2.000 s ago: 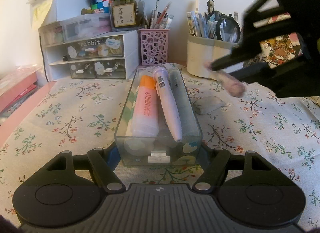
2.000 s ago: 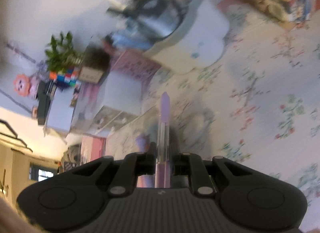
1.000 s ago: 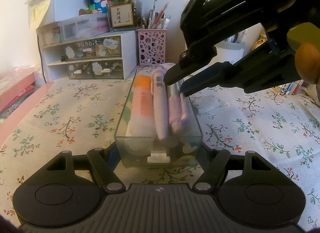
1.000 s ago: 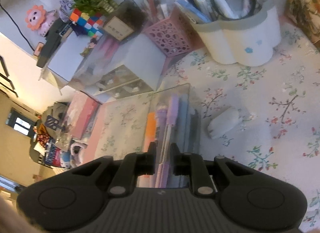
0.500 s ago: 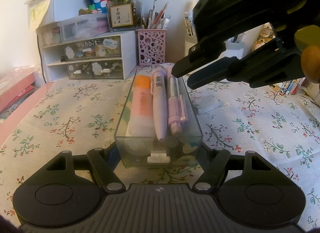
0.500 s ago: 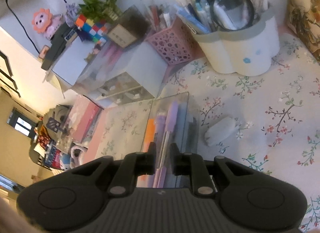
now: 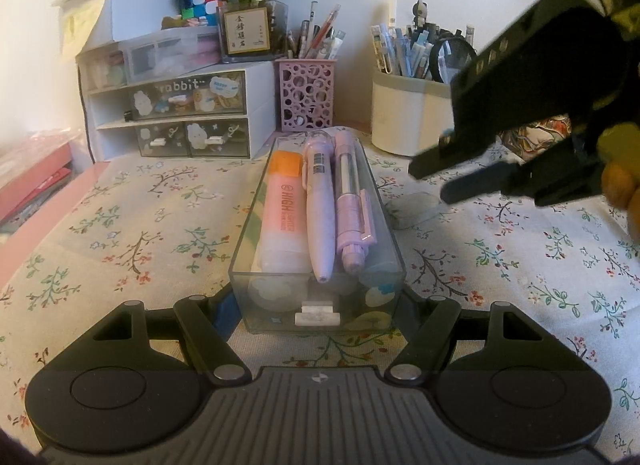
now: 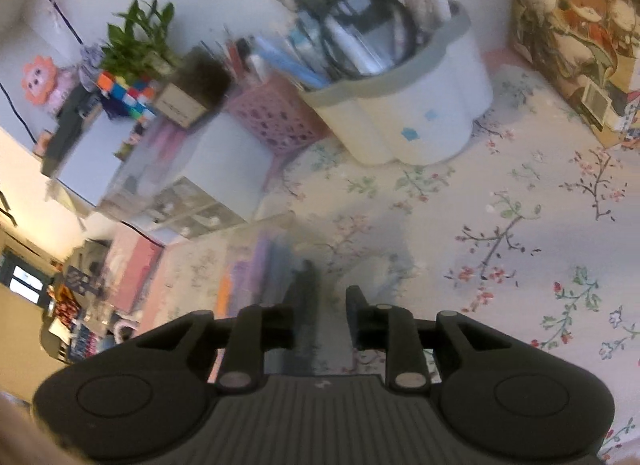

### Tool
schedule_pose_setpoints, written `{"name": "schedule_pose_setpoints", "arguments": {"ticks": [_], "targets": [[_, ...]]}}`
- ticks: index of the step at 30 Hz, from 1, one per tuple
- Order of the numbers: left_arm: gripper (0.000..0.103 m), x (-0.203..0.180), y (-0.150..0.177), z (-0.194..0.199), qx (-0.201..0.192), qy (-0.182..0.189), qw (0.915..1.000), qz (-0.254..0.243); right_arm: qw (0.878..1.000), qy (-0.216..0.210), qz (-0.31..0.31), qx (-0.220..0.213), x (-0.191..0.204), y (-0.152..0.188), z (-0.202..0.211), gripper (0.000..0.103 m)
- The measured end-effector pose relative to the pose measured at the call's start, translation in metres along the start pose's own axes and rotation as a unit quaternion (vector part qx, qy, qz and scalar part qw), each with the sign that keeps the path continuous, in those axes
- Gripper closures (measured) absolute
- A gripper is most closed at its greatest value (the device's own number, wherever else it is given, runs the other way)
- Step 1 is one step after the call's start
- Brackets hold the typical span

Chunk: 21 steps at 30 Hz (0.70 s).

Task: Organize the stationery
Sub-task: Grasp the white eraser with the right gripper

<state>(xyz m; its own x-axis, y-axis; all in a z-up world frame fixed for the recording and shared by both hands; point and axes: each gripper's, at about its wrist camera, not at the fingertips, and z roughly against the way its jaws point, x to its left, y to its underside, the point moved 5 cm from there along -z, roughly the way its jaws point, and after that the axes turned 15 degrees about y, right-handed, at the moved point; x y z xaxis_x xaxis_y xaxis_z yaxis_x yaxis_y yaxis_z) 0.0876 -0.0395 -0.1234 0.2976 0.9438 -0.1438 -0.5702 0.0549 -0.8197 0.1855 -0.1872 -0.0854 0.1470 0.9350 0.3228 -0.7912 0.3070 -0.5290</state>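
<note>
A clear plastic drawer tray [image 7: 394, 253] lies on the floral cloth. It holds an orange highlighter [image 7: 282, 209], a pale pink pen [image 7: 320, 209] and a purple pen [image 7: 352, 205] side by side. My left gripper [image 7: 318, 317] is shut on the tray's near end. My right gripper [image 7: 428, 181] is open and empty, up and to the right of the tray; its own view [image 8: 326, 301] is blurred. A white eraser [image 7: 414, 207] lies on the cloth right of the tray, under the right gripper.
At the back stand a white drawer unit [image 7: 176, 121], a pink perforated pen cup [image 7: 306, 95] and a white pen holder [image 7: 408, 117] with a magnifier. A patterned box [image 8: 576, 37] stands at the far right. Pink books [image 7: 32, 185] lie at the left.
My right gripper laid the purple pen in the tray beside the pink pen, let go, opened and drew back up to the right. The left gripper and tray have not moved.
</note>
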Motion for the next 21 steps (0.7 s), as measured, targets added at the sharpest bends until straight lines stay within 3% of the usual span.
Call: {"name": "schedule_pose_setpoints", "arguments": {"ticks": [4, 8, 11, 15, 20, 21], "targets": [[0.031, 0.001, 0.001, 0.003, 0.003, -0.01, 0.9999, 0.005, 0.999, 0.037, 0.022, 0.003, -0.001, 0.002, -0.012, 0.072], [0.031, 0.005, 0.003, 0.007, 0.001, -0.015, 0.9998, 0.01, 0.991, 0.088, 0.098, -0.033, 0.013, 0.003, -0.018, 0.062], [0.031, 0.007, 0.005, 0.01, 0.001, -0.017, 0.9998, 0.011, 0.988, 0.088, 0.127, -0.018, 0.021, 0.007, -0.027, 0.062], [0.031, 0.01, 0.009, 0.015, -0.008, -0.018, 0.9998, 0.008, 0.978, 0.1, 0.178, -0.033, 0.035, 0.012, -0.033, 0.056], [0.031, 0.011, 0.009, 0.015, -0.008, -0.018, 0.9998, 0.006, 0.971, 0.111, 0.207, -0.051, 0.043, 0.011, -0.038, 0.057], [0.031, 0.011, 0.009, 0.015, -0.008, -0.018, 0.9998, 0.006, 0.97, 0.115, 0.206, -0.053, 0.042, 0.011, -0.038, 0.062]]}}
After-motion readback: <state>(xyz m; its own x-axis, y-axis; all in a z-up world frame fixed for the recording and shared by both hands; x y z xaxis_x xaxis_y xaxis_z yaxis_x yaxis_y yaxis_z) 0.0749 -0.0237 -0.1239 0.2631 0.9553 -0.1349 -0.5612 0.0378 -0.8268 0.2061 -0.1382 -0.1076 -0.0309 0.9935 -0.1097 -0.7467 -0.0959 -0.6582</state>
